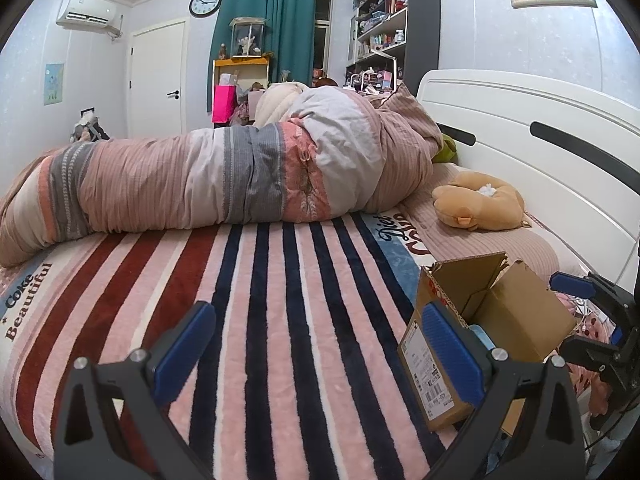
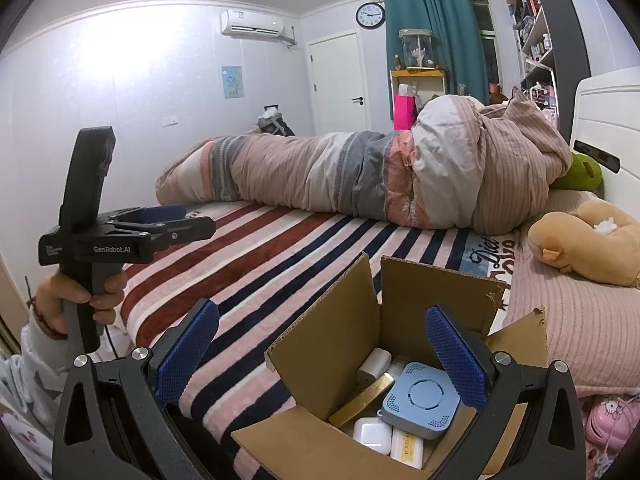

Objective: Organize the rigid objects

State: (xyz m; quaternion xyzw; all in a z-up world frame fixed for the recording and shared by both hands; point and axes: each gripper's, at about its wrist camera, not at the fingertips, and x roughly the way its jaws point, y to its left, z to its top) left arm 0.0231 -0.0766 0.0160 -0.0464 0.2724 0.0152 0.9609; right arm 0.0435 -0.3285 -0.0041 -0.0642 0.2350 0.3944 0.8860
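While the cardboard box (image 2: 360,364) sits open on the striped bed (image 2: 256,264) holding the blue device (image 2: 420,404) and small white cases, the right tongs (image 2: 320,364) hover wide and empty directly over it, nearer than the wide, empty left tongs (image 1: 320,360).

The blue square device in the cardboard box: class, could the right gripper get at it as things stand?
Probably yes. The right gripper is open just above the cardboard box, whose flaps stand open, and the blue square device lies uncovered on top.
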